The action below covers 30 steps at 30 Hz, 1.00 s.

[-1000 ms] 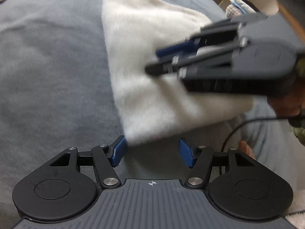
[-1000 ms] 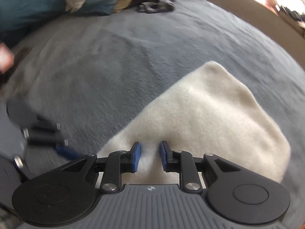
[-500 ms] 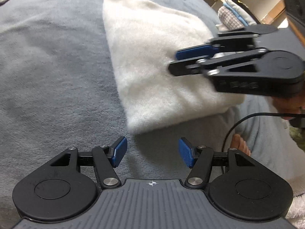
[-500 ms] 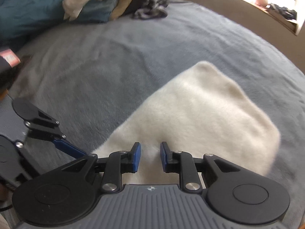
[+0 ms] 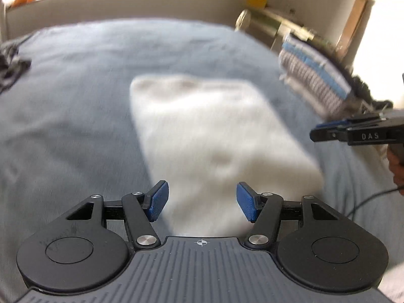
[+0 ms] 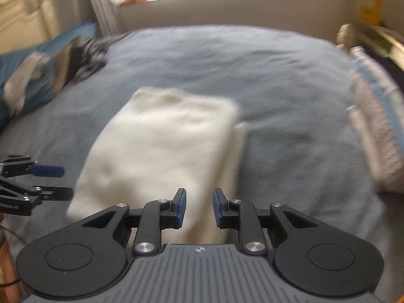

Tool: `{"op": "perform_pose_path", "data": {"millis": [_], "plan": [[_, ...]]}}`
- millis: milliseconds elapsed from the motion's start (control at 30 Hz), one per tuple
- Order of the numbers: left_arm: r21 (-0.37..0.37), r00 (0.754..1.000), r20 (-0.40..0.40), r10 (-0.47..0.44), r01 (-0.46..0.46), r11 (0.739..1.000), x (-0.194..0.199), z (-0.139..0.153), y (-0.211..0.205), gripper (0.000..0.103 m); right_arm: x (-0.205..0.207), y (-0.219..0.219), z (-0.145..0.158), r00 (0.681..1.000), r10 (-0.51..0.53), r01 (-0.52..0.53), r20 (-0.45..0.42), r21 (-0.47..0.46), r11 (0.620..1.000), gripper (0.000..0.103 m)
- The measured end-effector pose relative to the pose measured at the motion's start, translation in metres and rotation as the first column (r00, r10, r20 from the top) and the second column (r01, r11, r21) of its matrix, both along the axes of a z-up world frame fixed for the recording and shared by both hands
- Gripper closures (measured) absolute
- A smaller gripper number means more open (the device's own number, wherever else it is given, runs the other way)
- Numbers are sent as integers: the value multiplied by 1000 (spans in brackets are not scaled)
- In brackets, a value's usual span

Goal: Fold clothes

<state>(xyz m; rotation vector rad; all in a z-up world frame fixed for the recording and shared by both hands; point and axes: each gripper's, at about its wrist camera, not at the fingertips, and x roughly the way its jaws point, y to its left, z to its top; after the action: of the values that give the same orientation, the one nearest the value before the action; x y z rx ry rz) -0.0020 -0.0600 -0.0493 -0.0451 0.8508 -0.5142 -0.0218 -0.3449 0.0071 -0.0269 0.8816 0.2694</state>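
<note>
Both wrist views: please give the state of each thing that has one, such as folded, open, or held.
white fleece garment: folded into a rectangle, flat on the bed, held by nothing.
left gripper: open, fingers apart, empty.
right gripper: open, narrower gap, empty.
grey blanket: spread over the bed, slightly rippled.
pile of clothes: unfolded, heaped at the far left of the bed.
stack at the bed's right edge: looks folded; blurred.

Folded white garment point(image 6: 164, 146) on grey blanket point(image 6: 277, 75), right tool point(image 6: 198, 208) parted, empty
</note>
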Motion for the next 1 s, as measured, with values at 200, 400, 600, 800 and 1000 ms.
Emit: {"op": "perform_pose_path", "data": {"millis": [200, 400, 600, 800, 1000], "plan": [[42, 1000, 15, -15, 14, 999, 15, 8, -27, 47, 4, -8, 14, 998, 47, -50, 46, 68, 996, 79], [171, 999, -22, -49, 52, 984, 17, -10, -60, 51, 8, 7, -26, 986, 167, -166, -24, 52, 985, 79], [250, 996, 4, -91, 87, 964, 9, -14, -69, 51, 9, 13, -55, 980, 190, -191, -56, 0, 982, 77], [247, 997, -14, -77, 78, 966, 7, -12, -65, 51, 11, 15, -37, 982, 189, -188, -10, 15, 982, 78], [246, 997, -26, -79, 83, 966, 3, -11, -65, 51, 22, 23, -25, 981, 178, -182, 75, 41, 983, 78]]}}
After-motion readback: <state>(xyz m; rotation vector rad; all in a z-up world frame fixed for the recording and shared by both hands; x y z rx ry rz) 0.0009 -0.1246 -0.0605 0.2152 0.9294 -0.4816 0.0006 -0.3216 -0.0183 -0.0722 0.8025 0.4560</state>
